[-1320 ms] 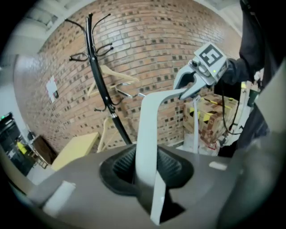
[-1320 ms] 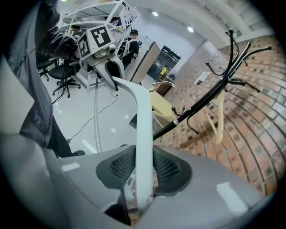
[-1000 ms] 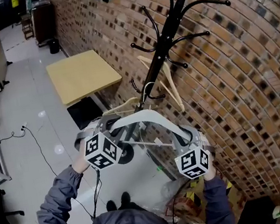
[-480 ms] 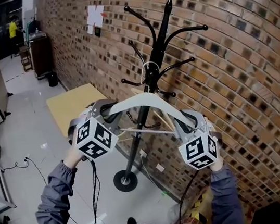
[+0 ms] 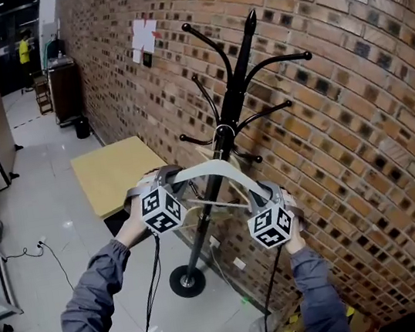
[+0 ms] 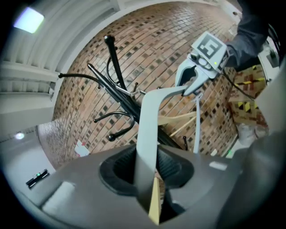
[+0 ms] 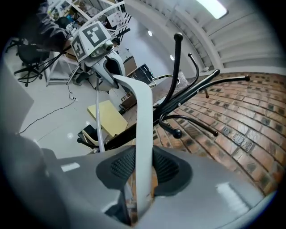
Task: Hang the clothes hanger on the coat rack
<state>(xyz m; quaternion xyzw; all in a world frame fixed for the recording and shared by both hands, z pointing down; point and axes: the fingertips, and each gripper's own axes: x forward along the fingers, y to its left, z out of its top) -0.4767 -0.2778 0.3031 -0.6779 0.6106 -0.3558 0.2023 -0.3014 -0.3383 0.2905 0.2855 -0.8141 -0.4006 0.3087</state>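
Observation:
I hold a white clothes hanger [image 5: 210, 171] level in front of the black coat rack [image 5: 235, 86], one end in each gripper. My left gripper [image 5: 162, 182] is shut on the hanger's left arm [image 6: 147, 134]. On the right arm [image 7: 144, 134] my right gripper [image 5: 273, 192] is shut. The hanger's wire hook [image 5: 223, 131] sits against the rack's pole, just below the curved pegs; whether it rests on a peg I cannot tell. In the left gripper view the right gripper [image 6: 196, 82] shows at the hanger's far end, and in the right gripper view the left gripper [image 7: 109, 67] does.
The brick wall [image 5: 338, 101] runs close behind the rack. Pale wooden hangers [image 6: 178, 120] hang lower on the rack. The rack's round base [image 5: 186, 280] stands on the floor. A yellow table [image 5: 118, 171] is to the left, and a cable [image 5: 50, 256] lies on the floor.
Both grippers have risen with the white hanger and moved in toward the rack's pole. The hanger's hook has come up from the lower pegs to just under the upper ones.

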